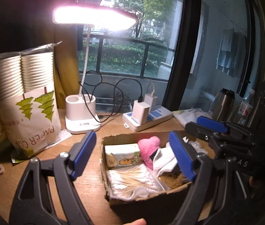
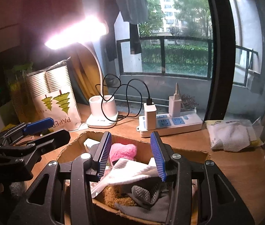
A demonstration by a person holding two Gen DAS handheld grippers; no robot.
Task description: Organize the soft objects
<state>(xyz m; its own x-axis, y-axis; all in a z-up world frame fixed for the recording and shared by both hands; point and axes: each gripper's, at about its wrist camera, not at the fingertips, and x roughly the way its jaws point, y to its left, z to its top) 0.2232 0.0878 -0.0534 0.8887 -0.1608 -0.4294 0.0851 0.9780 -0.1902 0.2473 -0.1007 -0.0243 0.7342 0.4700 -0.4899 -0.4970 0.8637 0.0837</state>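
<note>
Cardboard box (image 1: pixel 140 196) holds soft items beneath both empty grippers

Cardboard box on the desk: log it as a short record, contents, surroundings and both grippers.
container: open brown cardboard box on the wooden desk
contents: pink fuzzy heart-shaped pad, white folded cloth, small printed tissue pack, clear pack of wooden cotton swabs, grey spotted fabric
behind box: white desk lamp, lit; white power strip with two chargers
left of box: bagged stack of paper cups
left gripper: open, empty, over the box
right gripper: open, above the white cloth, no grip visible
</note>
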